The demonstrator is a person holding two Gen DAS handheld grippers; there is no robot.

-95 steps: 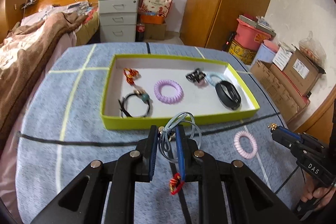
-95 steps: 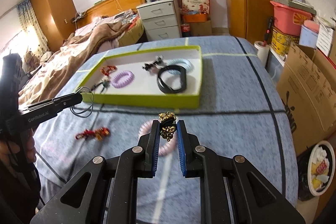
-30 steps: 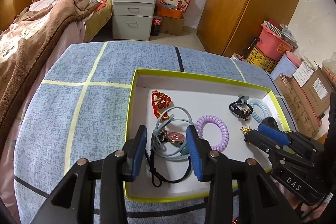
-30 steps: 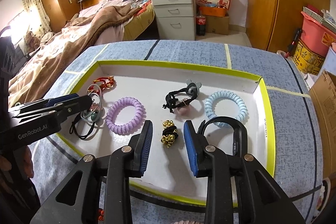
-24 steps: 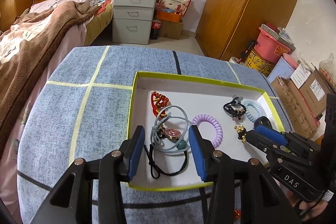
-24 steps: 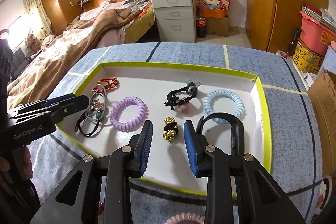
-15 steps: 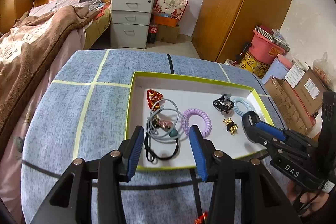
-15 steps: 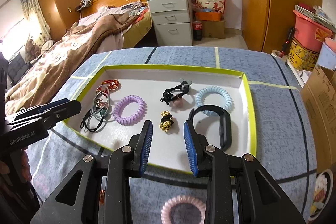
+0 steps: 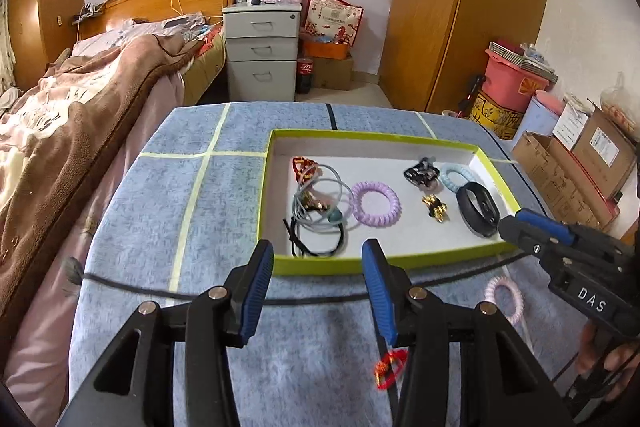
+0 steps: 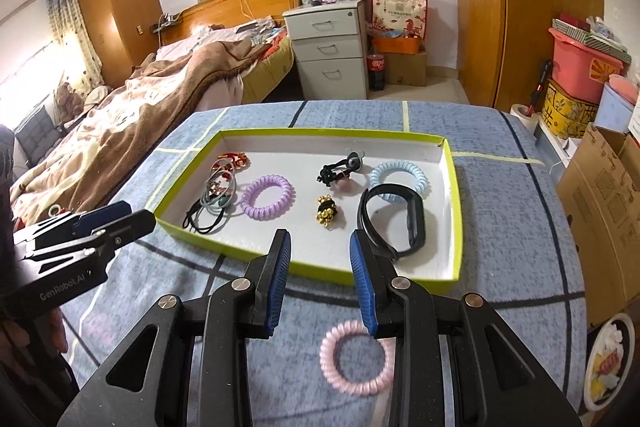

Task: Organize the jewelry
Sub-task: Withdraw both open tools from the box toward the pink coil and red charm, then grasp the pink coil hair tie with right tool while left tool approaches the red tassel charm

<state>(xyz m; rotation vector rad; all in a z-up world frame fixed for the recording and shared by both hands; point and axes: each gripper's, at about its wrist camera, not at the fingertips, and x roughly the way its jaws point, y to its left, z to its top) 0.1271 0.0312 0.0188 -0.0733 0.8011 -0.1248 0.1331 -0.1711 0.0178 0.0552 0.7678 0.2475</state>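
Note:
A green-rimmed white tray (image 9: 276,265) (image 10: 248,251) lies on the blue cloth. In it are grey hair ties (image 9: 316,203), a purple spiral tie (image 9: 376,203), a gold bell tie (image 10: 326,213), a black band (image 10: 412,223), a pale blue spiral (image 10: 400,175), a black clip (image 10: 340,167) and a red knot (image 9: 302,165). My left gripper (image 9: 318,251) hangs before the tray's near wall, its jaws opening with nothing between them. My right gripper (image 10: 320,241) is open and empty. A pink spiral tie (image 10: 356,357) and a red charm (image 9: 390,373) lie on the cloth.
A bed with a brown blanket (image 9: 60,115) runs along the table's left side. A grey drawer unit (image 9: 260,55) and a wooden wardrobe (image 9: 460,7) stand behind. Cardboard boxes (image 10: 600,195) sit by the right edge.
Both grippers have drawn back and upward from the tray, leaving the grey ties and the gold bell tie inside. The left jaws have spread wider.

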